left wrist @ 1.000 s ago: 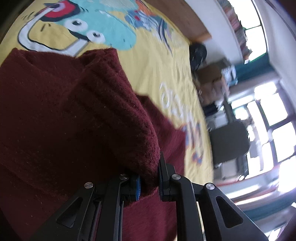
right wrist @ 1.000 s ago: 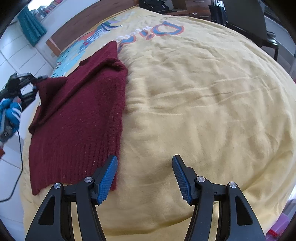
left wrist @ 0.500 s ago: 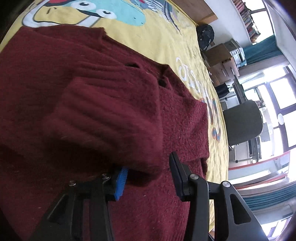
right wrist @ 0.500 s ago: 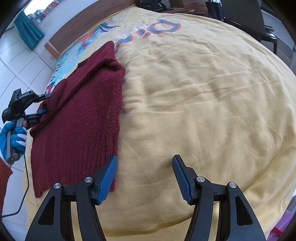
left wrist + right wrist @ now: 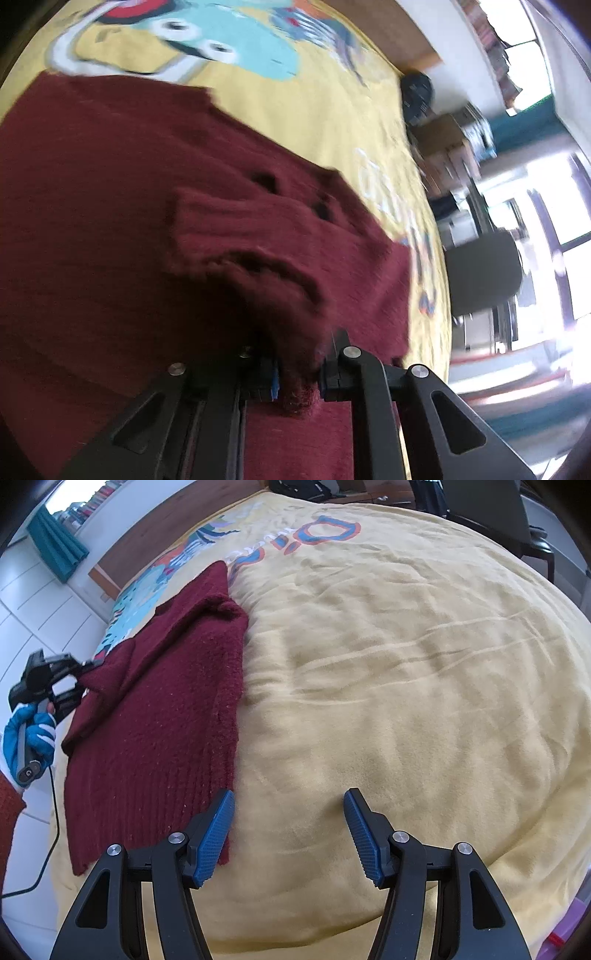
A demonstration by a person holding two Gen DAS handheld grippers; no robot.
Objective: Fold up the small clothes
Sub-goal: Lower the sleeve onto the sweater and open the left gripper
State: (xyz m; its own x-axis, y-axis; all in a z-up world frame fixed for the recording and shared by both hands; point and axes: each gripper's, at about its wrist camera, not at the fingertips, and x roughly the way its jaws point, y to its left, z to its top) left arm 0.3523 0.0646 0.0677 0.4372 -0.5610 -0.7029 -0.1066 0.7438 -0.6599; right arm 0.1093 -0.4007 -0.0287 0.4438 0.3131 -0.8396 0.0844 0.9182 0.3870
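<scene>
A dark red knit sweater (image 5: pixel 162 716) lies on the yellow bedspread (image 5: pixel 388 683), folded lengthwise. In the left wrist view my left gripper (image 5: pixel 299 376) is shut on a ribbed sleeve end (image 5: pixel 258 266) of the sweater (image 5: pixel 92 184) and holds it over the body. The left gripper also shows in the right wrist view (image 5: pixel 86 675) at the sweater's left edge, pinching the cloth. My right gripper (image 5: pixel 288 834) is open and empty, just above the bedspread, with its left finger (image 5: pixel 214 834) by the sweater's ribbed hem corner.
The bedspread carries a cartoon print (image 5: pixel 207 48) and lettering (image 5: pixel 321 531) near the wooden headboard (image 5: pixel 166 528). A dark office chair (image 5: pixel 484 277), boxes and windows stand beyond the bed. A cable (image 5: pixel 44 849) hangs from the left gripper's handle by the bed's left side.
My left gripper, open half a second ago, has shut on the sleeve cloth again and lifted slightly at the sweater's left edge. My right gripper has stayed open in place.
</scene>
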